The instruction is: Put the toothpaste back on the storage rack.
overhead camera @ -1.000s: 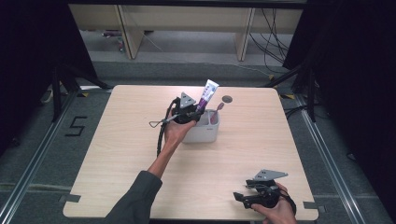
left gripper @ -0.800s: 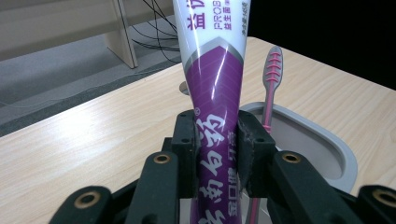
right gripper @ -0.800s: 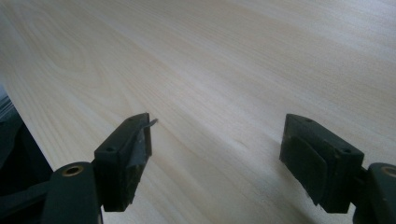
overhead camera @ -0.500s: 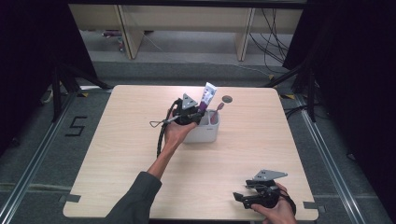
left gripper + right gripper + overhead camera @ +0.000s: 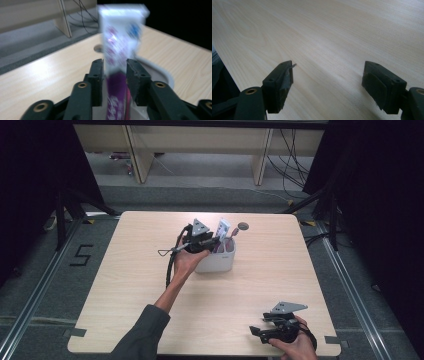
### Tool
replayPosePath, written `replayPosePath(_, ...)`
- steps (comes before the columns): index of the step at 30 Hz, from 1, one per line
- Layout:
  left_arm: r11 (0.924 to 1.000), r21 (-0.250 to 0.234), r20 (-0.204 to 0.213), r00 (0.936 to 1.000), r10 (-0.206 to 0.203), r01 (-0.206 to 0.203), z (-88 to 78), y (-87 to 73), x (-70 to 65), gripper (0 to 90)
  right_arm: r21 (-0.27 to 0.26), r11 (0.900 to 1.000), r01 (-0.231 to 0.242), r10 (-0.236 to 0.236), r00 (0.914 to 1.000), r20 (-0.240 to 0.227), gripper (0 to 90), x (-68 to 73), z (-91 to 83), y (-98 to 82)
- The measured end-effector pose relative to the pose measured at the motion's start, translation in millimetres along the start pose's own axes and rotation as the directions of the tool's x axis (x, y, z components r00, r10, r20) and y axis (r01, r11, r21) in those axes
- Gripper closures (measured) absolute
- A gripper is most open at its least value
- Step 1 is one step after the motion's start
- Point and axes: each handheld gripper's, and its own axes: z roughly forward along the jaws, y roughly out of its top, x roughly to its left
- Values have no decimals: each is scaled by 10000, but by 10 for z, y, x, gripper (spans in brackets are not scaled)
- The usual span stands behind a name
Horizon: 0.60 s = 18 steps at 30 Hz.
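wooden table (image 5: 140, 285), white cup (image 5: 216, 262) holding purple-white tube (image 5: 222, 229)

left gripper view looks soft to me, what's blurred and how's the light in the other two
Left gripper view: the toothpaste tube is smeared and blurred, while the left hand-held gripper shows sharper. Right gripper view: the table is washed pale by glare toward the top, its grain soft. High view: the tabletop is evenly lit, the surroundings fall to near black.

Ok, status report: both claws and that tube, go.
Left claw around toothpaste tube, jaws just been opening, tube between them. Tube upright in white cup. Right claw open, idle over bare table. Nothing in the way.
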Motion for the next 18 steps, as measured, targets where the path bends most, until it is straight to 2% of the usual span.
replayPosePath(2, 9999, 38, -12, 9999, 127, -127, -62, 64, -2, 639, 30, 10000, -7, 7, 10000, 16, 257, 1, 1, 1)
replayPosePath(7, 9996, 184, -50, 9998, 213, -212, -110, 62, 31, 622, 41, 10000, -17, 17, 10000, -24, 257, 19, 3, 3)
replayPosePath(11, 9994, 329, -79, 9999, 65, -62, -138, 53, 54, 578, 49, 10000, -23, 23, 10000, -8, 256, 7, 5, 3)
replayPosePath(12, 9994, 354, -74, 10000, 35, -32, -149, 55, 61, 567, -128, 9999, -81, 81, 10000, 9, 256, 10, 19, -2)
replayPosePath(13, 9993, 380, -53, 10000, 8, -6, -154, 55, 65, 557, 15, 10000, 87, -87, 9999, 66, 256, -4, 0, 4)
replayPosePath(18, 9984, 549, -83, 9999, -104, 108, -194, 50, 75, 493, 52, 9999, -98, 98, 9999, -22, 256, 6, -4, 2)
